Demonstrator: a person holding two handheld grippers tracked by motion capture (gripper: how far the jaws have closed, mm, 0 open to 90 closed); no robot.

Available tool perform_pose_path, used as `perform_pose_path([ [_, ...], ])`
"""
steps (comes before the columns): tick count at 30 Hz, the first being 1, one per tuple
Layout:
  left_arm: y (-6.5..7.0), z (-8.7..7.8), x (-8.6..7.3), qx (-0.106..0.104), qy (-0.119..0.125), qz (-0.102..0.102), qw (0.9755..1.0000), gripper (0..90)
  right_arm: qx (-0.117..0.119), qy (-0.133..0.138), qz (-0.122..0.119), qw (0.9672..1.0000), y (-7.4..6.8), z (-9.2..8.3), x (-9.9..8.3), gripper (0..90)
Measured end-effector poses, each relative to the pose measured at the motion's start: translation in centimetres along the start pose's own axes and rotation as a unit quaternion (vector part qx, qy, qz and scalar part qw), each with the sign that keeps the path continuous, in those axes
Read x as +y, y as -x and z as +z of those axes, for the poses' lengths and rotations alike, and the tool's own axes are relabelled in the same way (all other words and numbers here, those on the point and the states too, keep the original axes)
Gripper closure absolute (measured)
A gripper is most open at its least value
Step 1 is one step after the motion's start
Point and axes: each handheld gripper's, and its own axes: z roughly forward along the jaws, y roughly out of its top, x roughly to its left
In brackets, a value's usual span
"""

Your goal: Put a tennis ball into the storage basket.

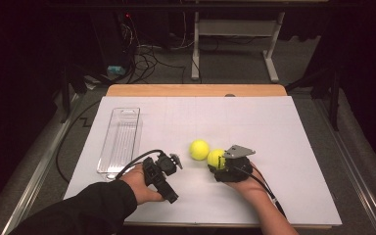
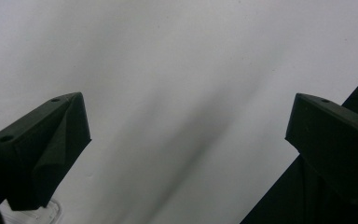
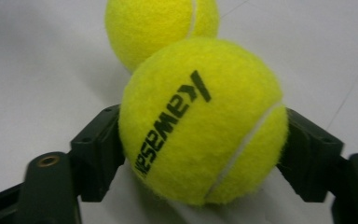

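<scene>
- Tennis ball point(image 3: 203, 121), the printed one, sits clamped between the jaws of the right gripper point(image 3: 203, 154); the pads press on its two sides, and it rests low on the white table sheet point(image 1: 284, 147).
- Right gripper, seen from above point(image 1: 221, 164), carries a grey plate on top and points toward the second tennis ball point(image 1: 199, 149).
- Held ball in the high view point(image 1: 216, 157) lies just beside that second ball, on the person's side of it; in the right gripper view the second ball point(image 3: 161, 28) appears directly behind, seemingly touching or nearly so.
- Left gripper point(image 1: 174, 160) has its jaws standing wide apart with nothing between them, near the second ball on its left.
- Clear plastic tray point(image 1: 120, 139) lies farther left of the second ball, with no ball in it.
- Progress, as judged: grasp achieved; lift and placement are yet to come, probably into the tray.
- Condition: bright yellow felt, clean, black lettering, a pale seam curving across; no visible damage.
</scene>
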Motion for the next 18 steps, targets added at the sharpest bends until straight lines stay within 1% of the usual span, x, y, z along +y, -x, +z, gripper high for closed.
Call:
perform_pose_path([
  [1,0.0,0.0,0.0,0.000,-0.001,0.000,1.0000,0.6,0.003,0.000,0.007,1.0000,0.1,0.0,0.0,26.7],
  [3,-0.1,-0.2,0.0,-0.001,0.001,0.000,1.0000,0.6,0.000,0.001,0.006,1.0000,0.0,-0.3,0.0,26.9],
  [4,-0.1,-0.2,0.0,-0.002,0.001,-0.001,1.0000,0.6,-0.002,0.006,0.002,1.0000,-0.1,-0.4,0.0,27.0],
  [7,-0.2,-0.3,0.0,-0.002,0.003,-0.003,1.0000,0.6,-0.001,0.023,0.001,0.9997,-0.4,-1.2,0.0,27.1],
  [9,-0.1,-0.5,0.0,-0.003,0.005,-0.002,1.0000,0.6,0.003,0.039,0.000,0.9992,-0.7,-1.7,0.1,27.2],
  [10,-0.1,-0.5,0.0,-0.003,0.005,-0.002,1.0000,0.6,0.003,0.039,0.000,0.9992,-0.7,-1.7,0.1,27.2],
  [11,-0.1,-0.7,-0.1,-0.004,0.007,-0.001,1.0000,0.6,0.003,0.051,-0.002,0.9987,-1.1,-2.2,0.1,27.3],
  [18,-0.2,-1.0,-0.3,-0.004,0.007,-0.003,1.0000,0.6,0.015,0.082,-0.004,0.9965,-2.4,-3.5,0.2,27.4],
])
